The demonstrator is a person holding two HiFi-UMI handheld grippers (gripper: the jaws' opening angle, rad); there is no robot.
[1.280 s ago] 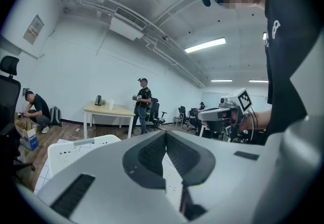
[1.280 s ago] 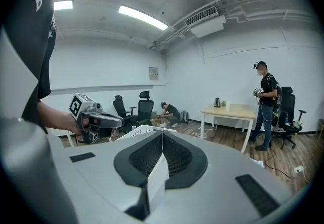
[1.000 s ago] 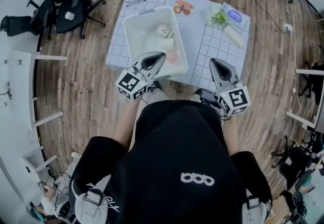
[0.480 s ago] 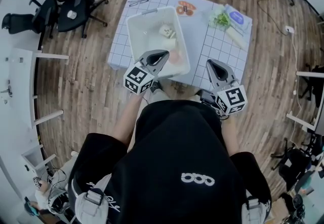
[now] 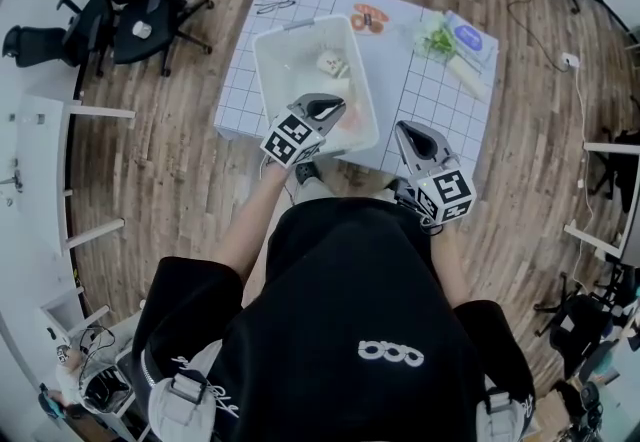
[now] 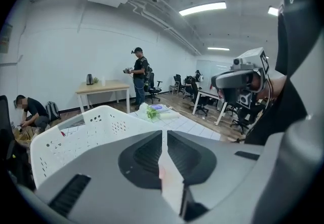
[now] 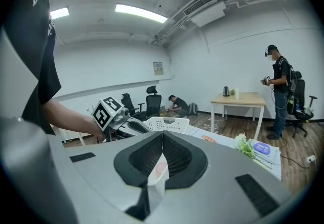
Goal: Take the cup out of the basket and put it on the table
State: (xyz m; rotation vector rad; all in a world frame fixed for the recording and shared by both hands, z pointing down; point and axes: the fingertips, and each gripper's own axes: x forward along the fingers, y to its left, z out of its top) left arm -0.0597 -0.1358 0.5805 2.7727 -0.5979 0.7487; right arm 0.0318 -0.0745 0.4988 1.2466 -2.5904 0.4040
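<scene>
Cup (image 5: 347, 126), I think the pinkish thing, lies in the near right corner of the basket (image 5: 263, 80), just beyond my left gripper (image 5: 337, 108). That gripper and the right gripper (image 5: 401, 128) are both closed, empty. Likely light, stiff, slick: I'd pinch one wall at the rim.
</scene>
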